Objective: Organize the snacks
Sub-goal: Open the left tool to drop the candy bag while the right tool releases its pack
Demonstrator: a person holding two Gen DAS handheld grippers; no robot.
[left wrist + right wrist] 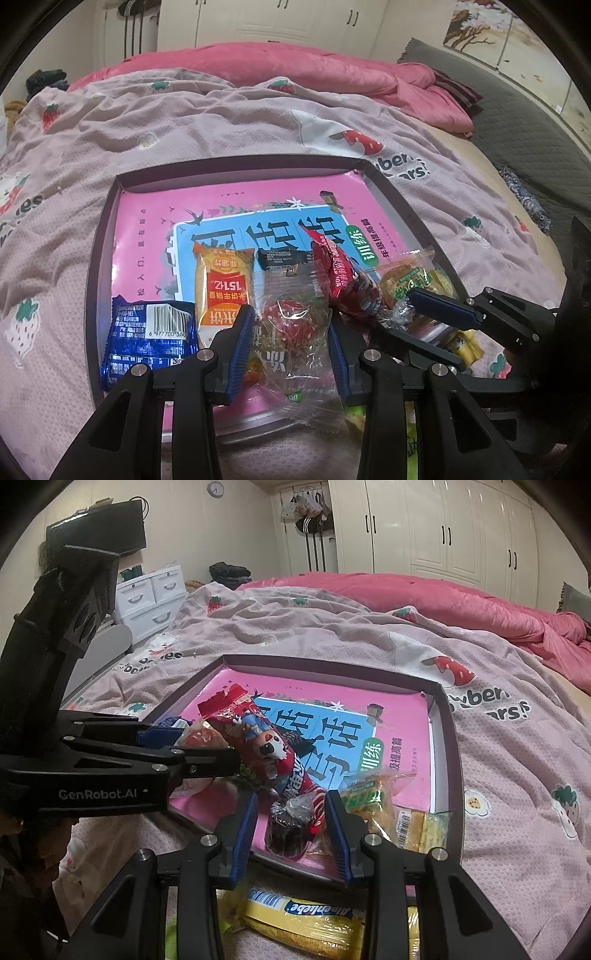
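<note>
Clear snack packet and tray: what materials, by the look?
Clear snack packet: thin glossy plastic film, likely; crinkled, see-through, glare spots. Tray: looks like stiff matte cardboard, thin straight dark walls with pale inner faces; could be plastic.

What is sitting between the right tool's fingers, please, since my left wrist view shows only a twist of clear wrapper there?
Observer: A dark brown sweet in clear wrap sits between the right tool fingers, inside the tray.
Operator: Thank you; what is the yellow pack just outside the tray?
Observer: The yellow pack has a label reading Alpenliebe, and it lies on the bed below that tool.
Operator: And what does the red packet show on its upper face?
Observer: The red packet shows a cartoon figure with a white face.
</note>
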